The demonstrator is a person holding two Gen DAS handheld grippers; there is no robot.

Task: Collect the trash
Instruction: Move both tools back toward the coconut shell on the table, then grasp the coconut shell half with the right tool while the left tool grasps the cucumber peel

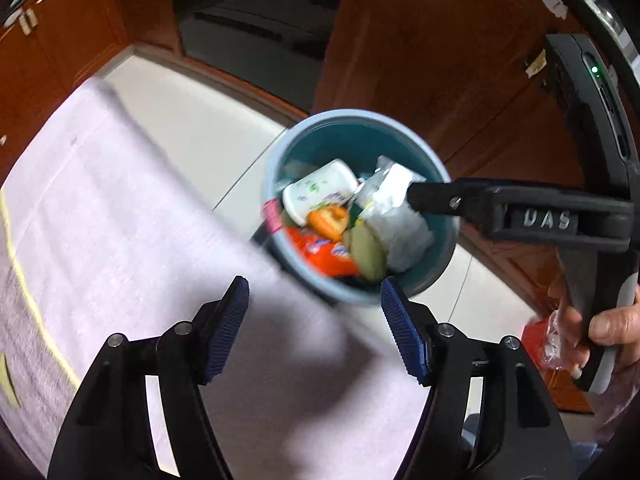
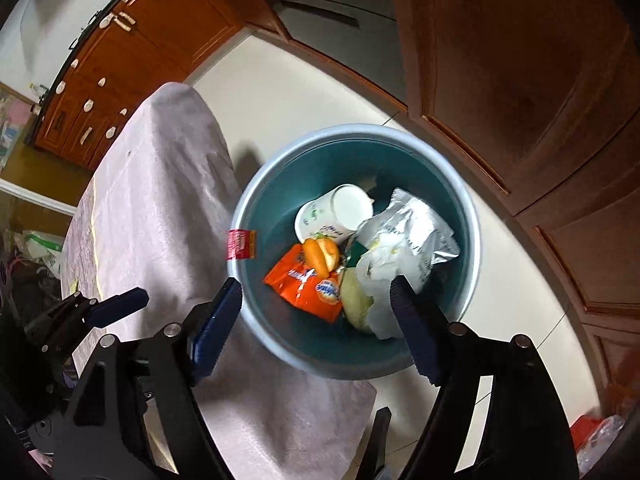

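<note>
The round blue-grey plastic bin [image 2: 352, 360] sits on pale floor tiles [image 2: 304, 80], tight against the cloth-covered table [image 2: 160, 200]. Right tongs [image 2: 316, 320] gape above its crumpled silver foil wrapper [image 2: 416, 232]; left tongs [image 1: 314, 320] also hang apart, holding nothing.

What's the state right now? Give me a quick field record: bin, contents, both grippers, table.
bin: round teal trash bin on the tiled floor beside the table
contents: white cup, silver wrapper, orange snack packet, orange food scrap, crumpled white paper
right gripper: open, empty, above the bin
left gripper: open, empty, over the table edge
table: covered by pale pink cloth
red label: at the bin's rim, table side
</note>
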